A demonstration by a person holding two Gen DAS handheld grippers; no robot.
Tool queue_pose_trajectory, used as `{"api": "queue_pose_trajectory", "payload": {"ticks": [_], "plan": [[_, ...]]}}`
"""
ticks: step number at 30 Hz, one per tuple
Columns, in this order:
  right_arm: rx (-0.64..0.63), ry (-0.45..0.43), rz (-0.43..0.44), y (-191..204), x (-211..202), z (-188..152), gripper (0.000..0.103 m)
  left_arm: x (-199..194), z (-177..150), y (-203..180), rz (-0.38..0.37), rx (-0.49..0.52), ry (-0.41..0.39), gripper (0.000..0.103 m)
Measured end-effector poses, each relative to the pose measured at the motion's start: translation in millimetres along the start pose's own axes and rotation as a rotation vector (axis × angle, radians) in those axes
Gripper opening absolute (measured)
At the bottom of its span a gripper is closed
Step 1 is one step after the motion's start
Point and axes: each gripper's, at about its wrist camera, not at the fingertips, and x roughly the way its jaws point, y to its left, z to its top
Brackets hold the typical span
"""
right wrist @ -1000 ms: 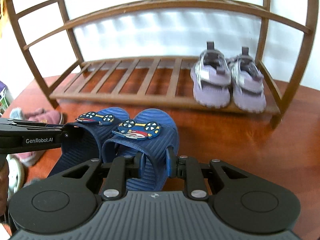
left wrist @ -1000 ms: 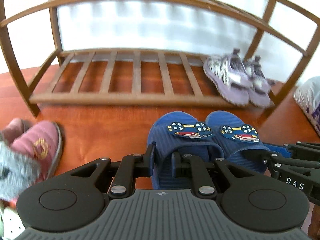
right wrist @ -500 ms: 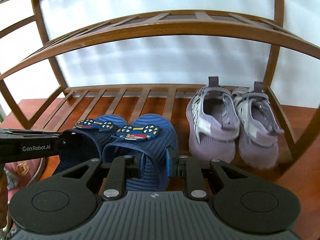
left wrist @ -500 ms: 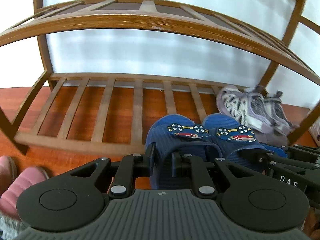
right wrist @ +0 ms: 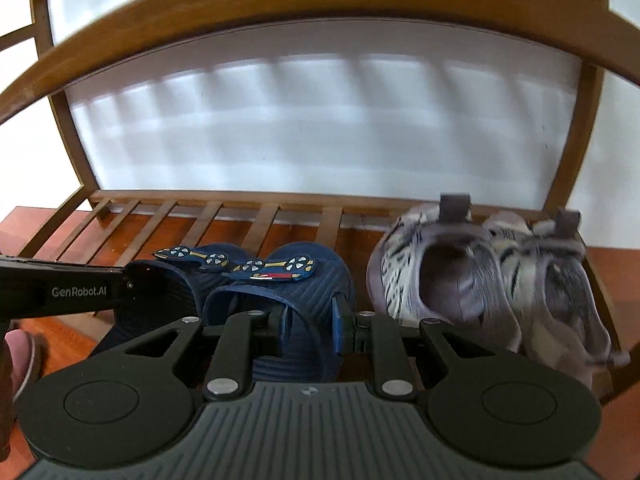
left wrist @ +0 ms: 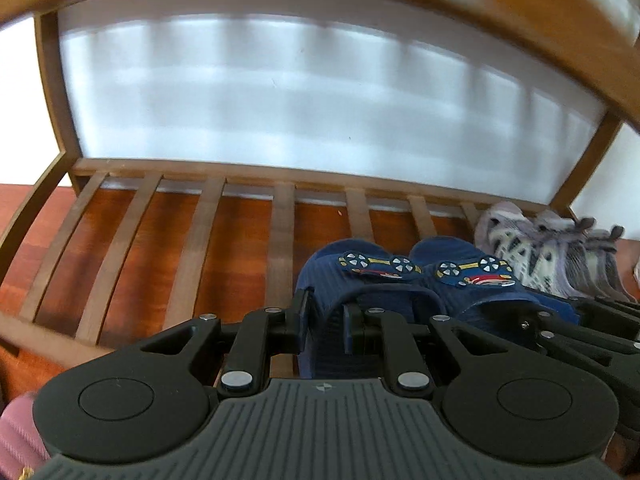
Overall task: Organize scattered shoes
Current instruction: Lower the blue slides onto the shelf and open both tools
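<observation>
- Left wrist view: left claw (left wrist: pixel 324 322) clamps the side wall of the left blue slipper (left wrist: pixel 352 280), over the lower slats of the shoe rack (left wrist: pixel 208 248); grey sneakers (left wrist: pixel 552 248) stand to its right.
- Right wrist view: right claw (right wrist: pixel 306 326) is closed on the right blue slipper (right wrist: pixel 304 280), just beside the grey sneakers (right wrist: pixel 480 272) on the shoe rack (right wrist: pixel 240 196).

Slippers (right wrist: pixel 304 280) over the rack (right wrist: pixel 264 220), apparently left of sneakers (right wrist: pixel 480 272).

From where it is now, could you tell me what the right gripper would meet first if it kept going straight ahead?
Probably the rack's lower slats. The right gripper holds a blue slipper tilted down toward them, beside the grey sneakers; depth is unclear.
</observation>
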Motion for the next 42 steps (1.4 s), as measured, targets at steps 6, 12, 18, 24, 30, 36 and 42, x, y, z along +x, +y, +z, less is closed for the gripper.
{"api": "queue_pose_trajectory", "payload": {"ticks": [6,12,18,24,30,36,42], "plan": [[-0.012,0.015,-0.021,-1,12,0,0.026,11,-2,2,-0.002,0.015,0.027,0.029],[-0.028,0.021,-0.035,1,4,-2,0.039,5,-8,2,0.011,0.034,0.039,0.046],[-0.040,0.023,-0.024,6,-20,-6,0.043,-26,-18,2,-0.005,0.038,0.033,0.049],[-0.047,0.029,0.003,13,-60,-17,0.045,-58,-32,-1,-0.015,0.068,0.029,0.051],[-0.046,0.060,0.017,19,-85,-36,0.045,-81,-55,-10,-0.016,0.114,0.050,0.052],[-0.037,0.089,0.018,25,-101,-56,0.045,-90,-73,-16,-0.023,0.149,0.067,0.052],[-0.050,0.109,0.033,32,-101,-66,0.045,-88,-81,-21,-0.048,0.173,0.083,0.046]]}}
